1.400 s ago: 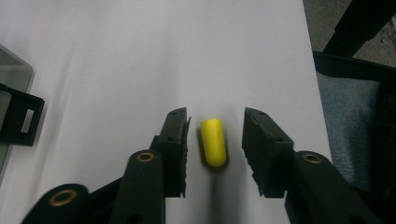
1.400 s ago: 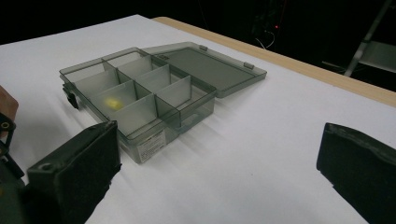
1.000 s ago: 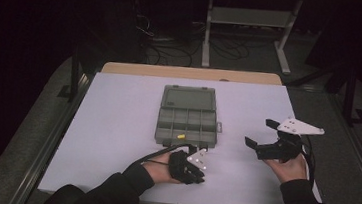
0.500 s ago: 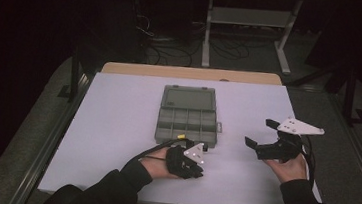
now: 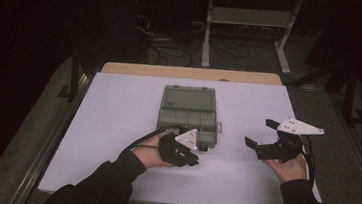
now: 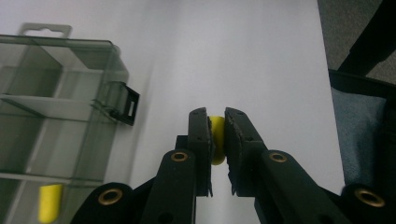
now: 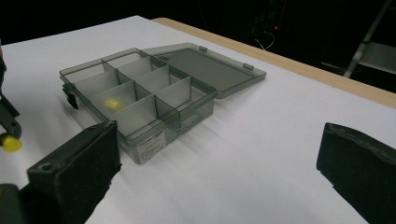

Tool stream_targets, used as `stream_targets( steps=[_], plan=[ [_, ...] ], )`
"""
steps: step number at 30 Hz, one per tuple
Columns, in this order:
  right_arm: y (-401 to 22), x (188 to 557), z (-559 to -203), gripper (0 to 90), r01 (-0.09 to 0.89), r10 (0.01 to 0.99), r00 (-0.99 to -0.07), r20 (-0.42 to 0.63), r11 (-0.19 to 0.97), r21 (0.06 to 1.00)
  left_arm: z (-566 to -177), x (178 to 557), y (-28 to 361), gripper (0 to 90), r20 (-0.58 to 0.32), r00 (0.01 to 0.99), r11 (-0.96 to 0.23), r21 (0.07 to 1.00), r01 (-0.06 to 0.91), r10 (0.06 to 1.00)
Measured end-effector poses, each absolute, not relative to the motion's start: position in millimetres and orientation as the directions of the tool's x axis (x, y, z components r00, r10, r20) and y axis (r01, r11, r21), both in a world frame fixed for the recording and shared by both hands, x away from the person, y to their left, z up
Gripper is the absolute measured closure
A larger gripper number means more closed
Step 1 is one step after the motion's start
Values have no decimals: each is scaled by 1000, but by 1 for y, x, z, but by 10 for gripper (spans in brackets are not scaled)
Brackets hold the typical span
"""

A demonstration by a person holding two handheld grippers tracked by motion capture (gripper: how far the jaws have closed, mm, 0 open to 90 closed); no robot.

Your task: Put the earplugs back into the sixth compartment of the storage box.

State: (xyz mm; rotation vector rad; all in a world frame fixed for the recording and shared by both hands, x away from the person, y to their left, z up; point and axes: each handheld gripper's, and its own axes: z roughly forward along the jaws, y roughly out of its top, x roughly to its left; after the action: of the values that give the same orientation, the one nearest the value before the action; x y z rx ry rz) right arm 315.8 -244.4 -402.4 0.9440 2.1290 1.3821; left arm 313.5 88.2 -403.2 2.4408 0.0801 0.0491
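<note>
My left claw (image 6: 215, 135) is clamped on a small yellow piece (image 6: 216, 140) just beside the open compartment box (image 7: 140, 93) on the white tabletop (image 5: 116, 126), my right claw (image 7: 215, 172) gapes apart, and the box's label (image 7: 152, 142) is unreadable

My left gripper (image 6: 215, 135) hides most of the yellow piece (image 6: 216, 140); I can't tell its shape. The box (image 6: 56, 126) is cut off at the frame's left.

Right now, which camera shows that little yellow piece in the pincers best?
The left gripper view: the yellow piece sits close up, pinched between the left gripper jaws. The right gripper view shows it small at the edge. In the high view I cannot make it out.
</note>
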Motion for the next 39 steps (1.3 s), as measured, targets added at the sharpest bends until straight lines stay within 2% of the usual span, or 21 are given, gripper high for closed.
stream_targets(
  steps=[9,25,39],
  plan=[
    [-244,316,-402,0,309,738,-675,9,272,912,-384,323,98,808,48,994,-763,645,41,95],
    [-245,316,-403,0,313,739,-674,13,269,911,-361,354,124,809,79,978,-762,641,99,193],
    [-244,317,-404,0,317,737,-676,12,276,907,-379,384,128,809,54,959,-759,624,186,279]
  ],
)
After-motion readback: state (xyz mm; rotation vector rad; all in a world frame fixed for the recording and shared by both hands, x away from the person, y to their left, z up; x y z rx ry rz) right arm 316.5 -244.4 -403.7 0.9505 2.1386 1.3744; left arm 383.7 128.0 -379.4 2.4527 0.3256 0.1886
